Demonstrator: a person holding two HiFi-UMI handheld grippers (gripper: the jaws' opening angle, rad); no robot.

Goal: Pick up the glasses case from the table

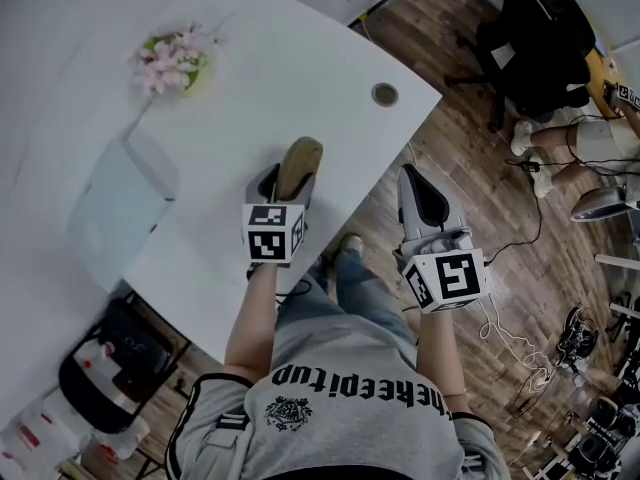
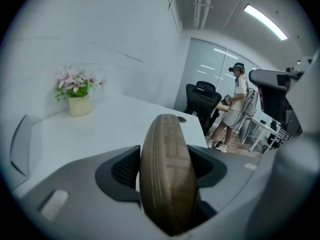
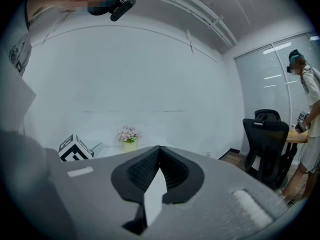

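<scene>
A brown woven glasses case point(image 1: 298, 166) stands on end between the jaws of my left gripper point(image 1: 290, 180), over the near edge of the white table point(image 1: 260, 78). In the left gripper view the case point(image 2: 167, 174) fills the gap, and both black pads press on its sides; the left gripper point(image 2: 167, 151) is shut on it. My right gripper point(image 1: 425, 196) hangs to the right of the table, over the wooden floor. In the right gripper view the right gripper point(image 3: 159, 151) has its jaws meeting at the tips with nothing between them.
A pot of pink flowers point(image 1: 175, 60) stands at the table's far left, and a round cable hole point(image 1: 384, 94) lies near its right corner. A pale grey pad point(image 1: 125, 203) lies at the left. A black office chair point(image 1: 530, 48) and cables point(image 1: 520, 348) occupy the floor at the right.
</scene>
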